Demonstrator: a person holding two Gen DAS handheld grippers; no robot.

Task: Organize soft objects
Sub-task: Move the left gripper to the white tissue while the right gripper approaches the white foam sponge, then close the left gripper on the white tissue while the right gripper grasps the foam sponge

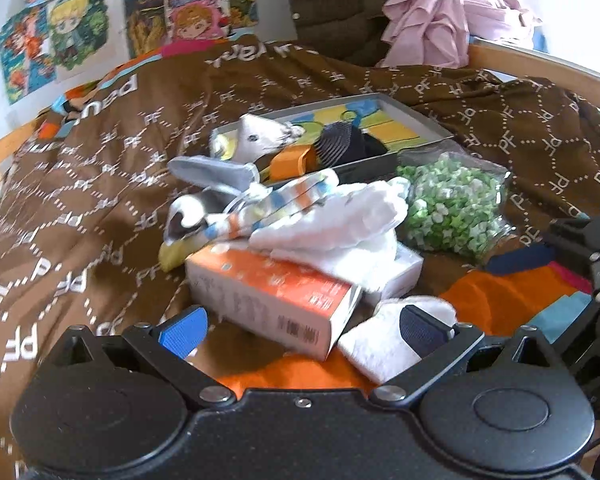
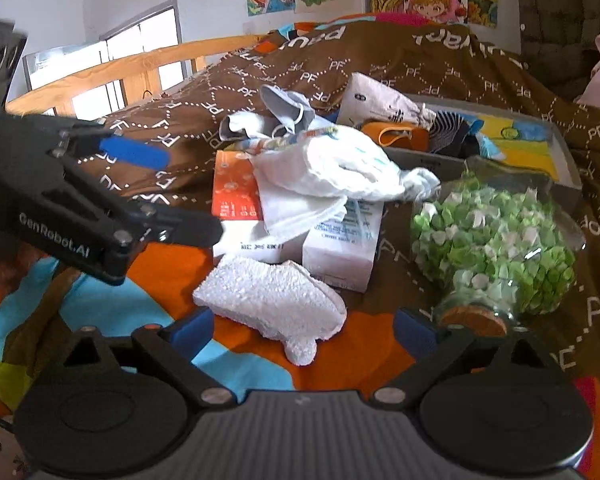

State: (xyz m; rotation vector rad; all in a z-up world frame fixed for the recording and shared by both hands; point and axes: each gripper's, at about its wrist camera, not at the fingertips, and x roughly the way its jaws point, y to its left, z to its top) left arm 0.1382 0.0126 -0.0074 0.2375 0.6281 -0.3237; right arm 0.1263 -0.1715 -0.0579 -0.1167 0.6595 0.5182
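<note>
A fluffy white sock (image 2: 276, 300) (image 1: 383, 344) lies on the bedspread just ahead of both grippers. My left gripper (image 1: 303, 330) is open, its right finger over the sock's edge. My right gripper (image 2: 303, 330) is open with the sock between its fingers. Behind it, a white cloth (image 1: 339, 216) (image 2: 331, 164), a striped sock (image 1: 260, 208) and a grey sock (image 1: 216, 172) (image 2: 288, 108) are heaped on an orange-and-white box (image 1: 268, 292) (image 2: 236, 196). A grey tray (image 1: 415, 116) (image 2: 559, 148) holds a white sock (image 1: 260, 136), an orange item (image 1: 292, 164) (image 2: 395, 132) and a dark striped sock (image 1: 339, 140) (image 2: 451, 132).
A glass jar of green and white paper stars (image 1: 455, 204) (image 2: 495, 240) lies on its side to the right. A second white box (image 2: 339, 240) stands by the first. A wooden bed rail (image 2: 120, 68) runs along the far left. A pink garment (image 1: 447, 12) hangs behind.
</note>
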